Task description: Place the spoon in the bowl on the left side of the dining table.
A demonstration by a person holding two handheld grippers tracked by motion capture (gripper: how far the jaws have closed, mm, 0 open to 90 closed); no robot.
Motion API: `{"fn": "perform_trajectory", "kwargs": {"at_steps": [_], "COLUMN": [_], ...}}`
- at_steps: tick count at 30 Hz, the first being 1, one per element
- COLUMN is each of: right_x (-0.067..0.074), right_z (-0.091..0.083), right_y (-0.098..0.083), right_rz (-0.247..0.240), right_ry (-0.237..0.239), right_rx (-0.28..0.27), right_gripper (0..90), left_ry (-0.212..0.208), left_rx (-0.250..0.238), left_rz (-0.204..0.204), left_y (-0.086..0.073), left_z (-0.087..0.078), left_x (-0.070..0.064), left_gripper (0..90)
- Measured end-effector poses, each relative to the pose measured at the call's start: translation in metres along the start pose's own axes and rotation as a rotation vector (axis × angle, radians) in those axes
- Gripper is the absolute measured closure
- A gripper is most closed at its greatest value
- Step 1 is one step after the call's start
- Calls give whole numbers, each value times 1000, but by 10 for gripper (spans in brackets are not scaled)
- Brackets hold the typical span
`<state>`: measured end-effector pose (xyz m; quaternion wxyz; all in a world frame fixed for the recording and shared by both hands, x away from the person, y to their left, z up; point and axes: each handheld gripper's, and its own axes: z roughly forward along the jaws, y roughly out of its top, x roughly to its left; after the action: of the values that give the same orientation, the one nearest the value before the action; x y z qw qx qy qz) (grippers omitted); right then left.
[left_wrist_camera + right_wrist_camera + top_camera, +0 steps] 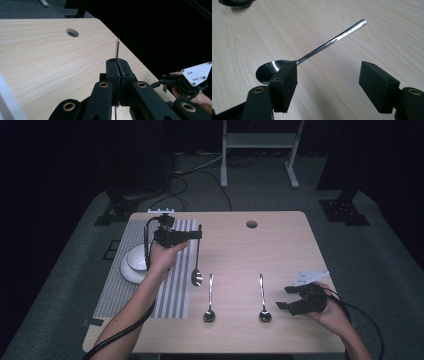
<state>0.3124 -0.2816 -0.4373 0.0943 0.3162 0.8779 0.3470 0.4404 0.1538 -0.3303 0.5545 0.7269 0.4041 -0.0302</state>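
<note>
Looking down from the high view: left gripper (198,236) raised over the bench (280,240), jaws clenched on the handle of a hanging spoon (197,270), bowl end below the jaws; right gripper (289,297) low at the bench edge, jaws released, a second spoon (263,300) just beside them, a third spoon (209,302) farther off. Left gripper view: jaws pressed together, spoon handle (117,48) poking up between them. Right gripper view: jaws apart, nothing gripped, second spoon (317,51) lying on the bench just beyond them.
</note>
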Motion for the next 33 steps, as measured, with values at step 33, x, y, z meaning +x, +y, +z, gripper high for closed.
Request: {"fn": "perform_trajectory", "kwargs": {"at_steps": [33], "right_x": [-3], "right_z": [-5], "right_y": [-3], "right_rz": [26], "right_ry": [-1], "right_rx": [-1], "right_gripper": [290], "left_ry": [145], "left_rx": [-111], "left_rz": [-51], "left_y": [14], "left_z": [-69], "left_x": [39], "left_gripper": [894]}}
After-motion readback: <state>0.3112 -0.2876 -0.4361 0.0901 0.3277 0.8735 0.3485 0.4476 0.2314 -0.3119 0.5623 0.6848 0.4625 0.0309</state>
